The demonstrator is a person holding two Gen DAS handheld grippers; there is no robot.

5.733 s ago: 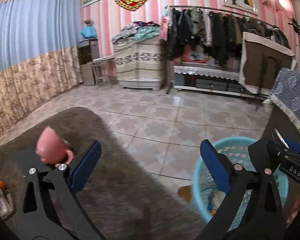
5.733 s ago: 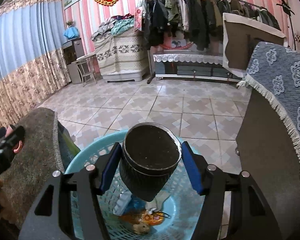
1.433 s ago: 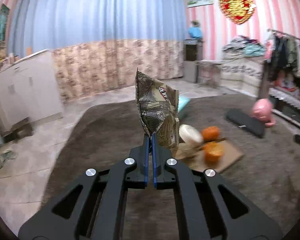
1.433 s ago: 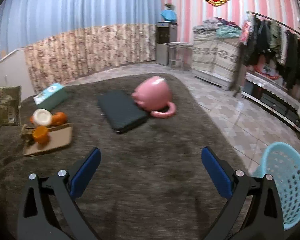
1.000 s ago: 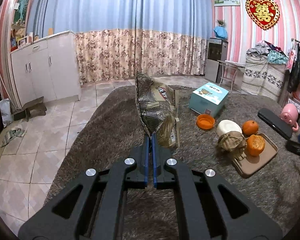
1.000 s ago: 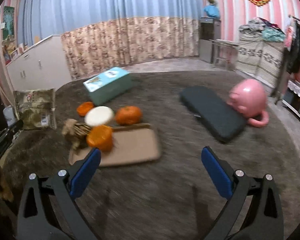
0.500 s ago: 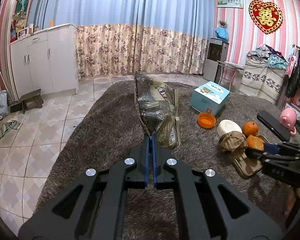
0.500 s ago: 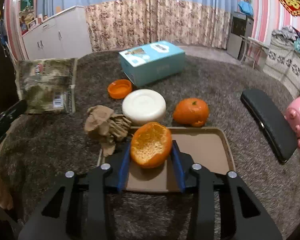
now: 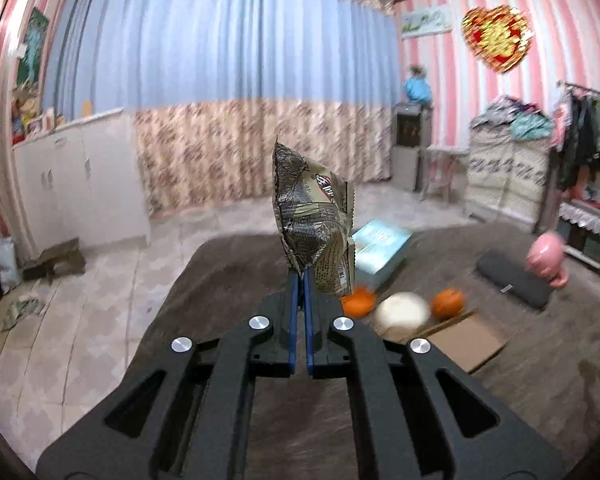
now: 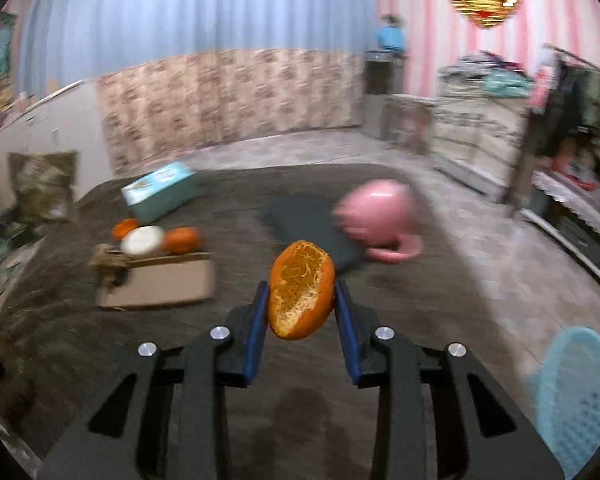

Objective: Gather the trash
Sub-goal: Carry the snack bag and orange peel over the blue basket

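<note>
Above the brown rug (image 10: 440, 300), right gripper (image 10: 301, 300) pinches hollow orange peel (image 10: 301, 290); left gripper (image 9: 300, 276) clamps crinkled wrapper (image 9: 312, 228).

your right gripper (image 10: 301, 300) pinches an orange peel half (image 10: 301, 289) above the brown rug (image 10: 440, 304), its pith facing you. past it lie a black pad (image 10: 300, 216) and pink mug (image 10: 374, 212); the blue basket (image 10: 572, 396) sits lower right.

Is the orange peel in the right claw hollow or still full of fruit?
Hollow: the orange peel shows only stringy pith inside, clamped in the right claw.
</note>
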